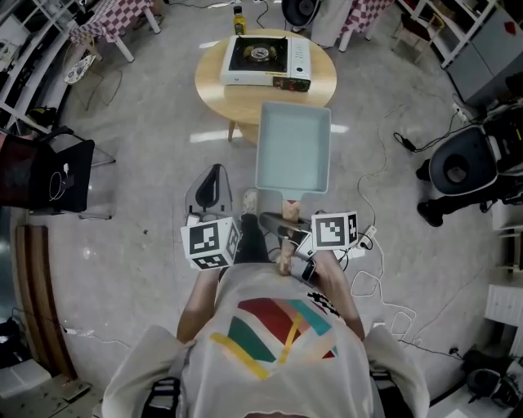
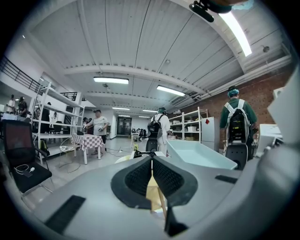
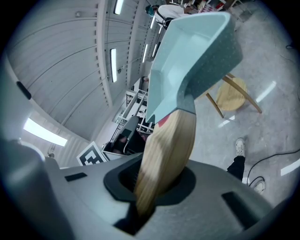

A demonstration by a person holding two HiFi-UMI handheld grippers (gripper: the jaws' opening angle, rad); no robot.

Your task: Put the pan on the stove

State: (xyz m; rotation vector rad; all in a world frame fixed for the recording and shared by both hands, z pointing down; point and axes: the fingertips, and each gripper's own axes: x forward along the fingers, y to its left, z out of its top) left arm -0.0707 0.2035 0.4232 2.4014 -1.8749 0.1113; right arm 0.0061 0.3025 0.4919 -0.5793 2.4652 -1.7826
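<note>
I hold a light blue rectangular pan [image 1: 294, 147] in the air by its wooden handle [image 1: 291, 207], level, and short of the round wooden table [image 1: 214, 82]. My right gripper [image 1: 288, 220] is shut on that handle; in the right gripper view the handle [image 3: 168, 150] runs down between the jaws [image 3: 157, 185] and the pan [image 3: 187, 61] rises above. The white and black portable stove [image 1: 265, 60] sits on the table, straight beyond the pan. My left gripper [image 1: 215, 174] hangs beside the pan's near left corner, shut with nothing in it; its pads [image 2: 140, 176] meet, and the pan [image 2: 199, 154] shows to their right.
A black chair [image 1: 49, 171] stands at the left. Cables [image 1: 384, 167] and a black round machine [image 1: 462, 167] lie on the floor at the right. A checked table [image 1: 106, 20] is at the far left. Several people [image 2: 98, 129] stand among shelves in the left gripper view.
</note>
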